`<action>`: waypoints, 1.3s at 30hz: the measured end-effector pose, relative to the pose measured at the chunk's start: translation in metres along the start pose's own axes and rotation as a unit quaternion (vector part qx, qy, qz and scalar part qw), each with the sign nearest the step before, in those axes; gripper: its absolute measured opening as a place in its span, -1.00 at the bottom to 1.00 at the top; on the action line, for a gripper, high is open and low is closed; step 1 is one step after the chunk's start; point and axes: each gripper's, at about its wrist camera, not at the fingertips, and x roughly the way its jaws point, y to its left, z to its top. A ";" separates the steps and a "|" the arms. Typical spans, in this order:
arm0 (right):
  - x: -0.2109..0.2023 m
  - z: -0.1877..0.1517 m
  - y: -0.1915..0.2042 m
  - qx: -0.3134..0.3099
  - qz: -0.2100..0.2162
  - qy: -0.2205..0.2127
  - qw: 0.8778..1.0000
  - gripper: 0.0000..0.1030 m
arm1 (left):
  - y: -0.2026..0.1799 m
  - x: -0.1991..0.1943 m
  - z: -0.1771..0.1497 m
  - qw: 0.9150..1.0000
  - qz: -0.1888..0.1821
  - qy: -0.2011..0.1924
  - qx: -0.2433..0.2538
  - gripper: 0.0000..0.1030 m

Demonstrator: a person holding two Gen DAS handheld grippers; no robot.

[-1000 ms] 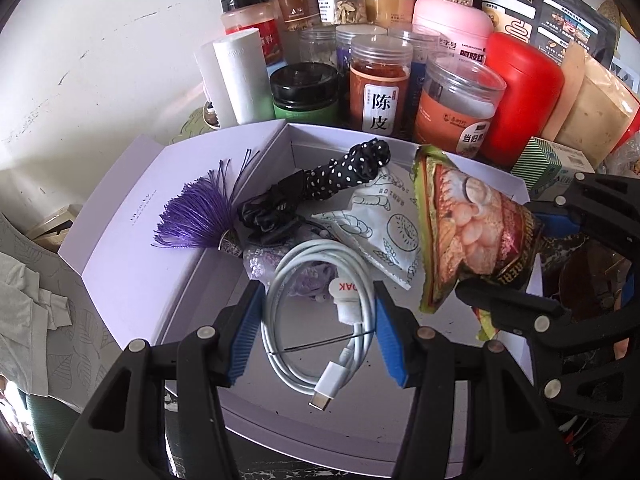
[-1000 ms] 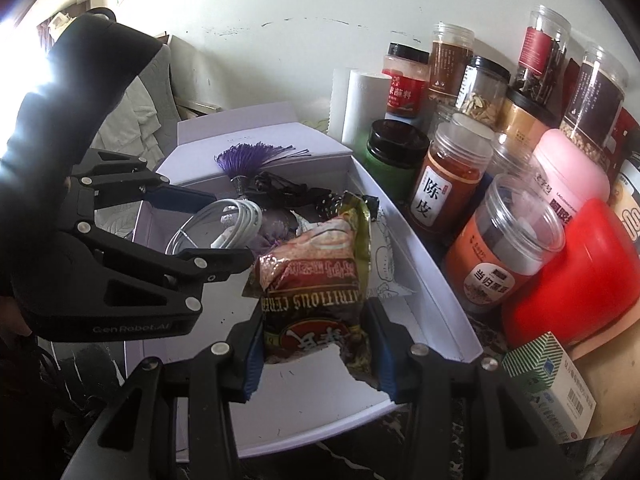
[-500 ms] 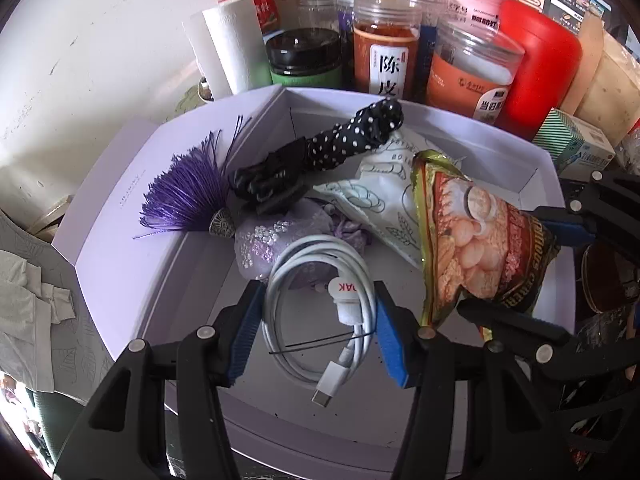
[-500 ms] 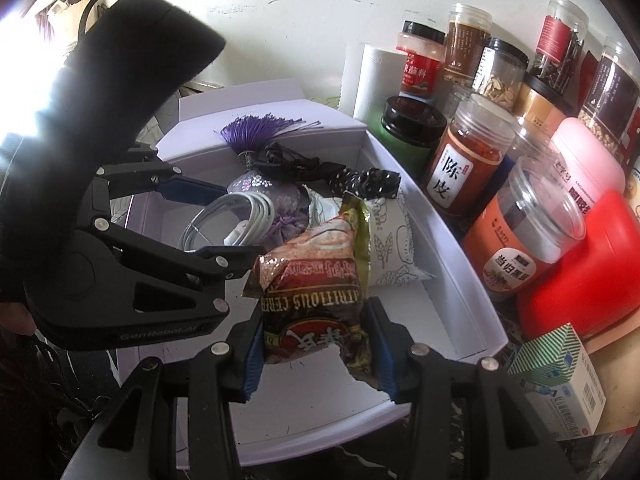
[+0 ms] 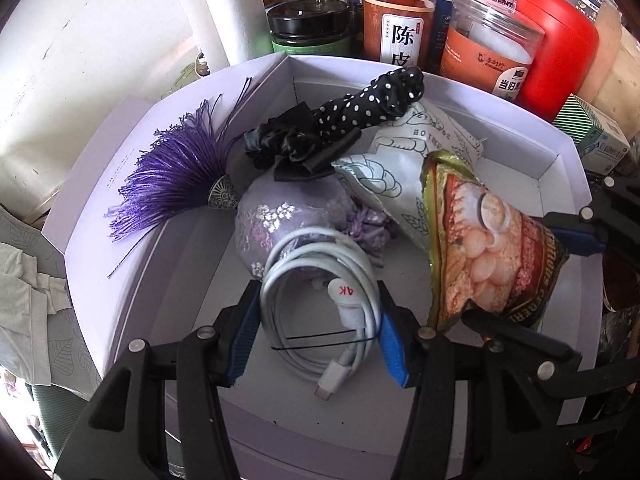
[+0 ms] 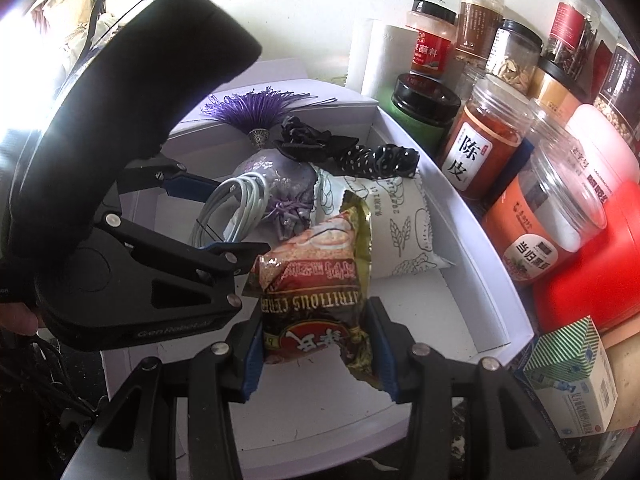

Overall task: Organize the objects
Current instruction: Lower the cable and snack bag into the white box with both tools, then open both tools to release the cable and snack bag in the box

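My left gripper (image 5: pixel 318 330) is shut on a coiled white charging cable (image 5: pixel 320 292) and holds it low inside the white box (image 5: pixel 532 128). The cable also shows in the right wrist view (image 6: pixel 236 208). My right gripper (image 6: pixel 318 346) is shut on a red and green snack packet (image 6: pixel 316 280), held over the box's right half; the packet also shows in the left wrist view (image 5: pixel 488 256). In the box lie a purple tassel (image 5: pixel 176 172), a lilac pouch (image 5: pixel 280 216), a black polka-dot scrunchie (image 5: pixel 372 104) and a white printed packet (image 5: pixel 404 160).
Behind the box stand several jars (image 6: pixel 480 148), a dark green tin (image 5: pixel 308 28), a paper roll (image 5: pixel 236 12) and a red container (image 5: pixel 560 40). A green striped carton (image 6: pixel 576 376) lies right of the box. The open lid (image 5: pixel 92 184) lies at left.
Both grippers have moved forward and down into the box with the cable and the snack packet still held. The box contents look closer.
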 end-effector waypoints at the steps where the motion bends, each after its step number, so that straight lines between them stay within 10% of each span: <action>1: 0.001 0.000 0.000 0.000 0.000 0.002 1.000 -0.09 | 0.000 0.000 0.000 1.000 -0.001 0.000 -0.001 0.01; 39: -0.068 0.003 -0.016 0.038 -0.043 -0.054 0.997 0.06 | 0.021 -0.114 -0.017 0.995 0.033 -0.074 -0.062 0.18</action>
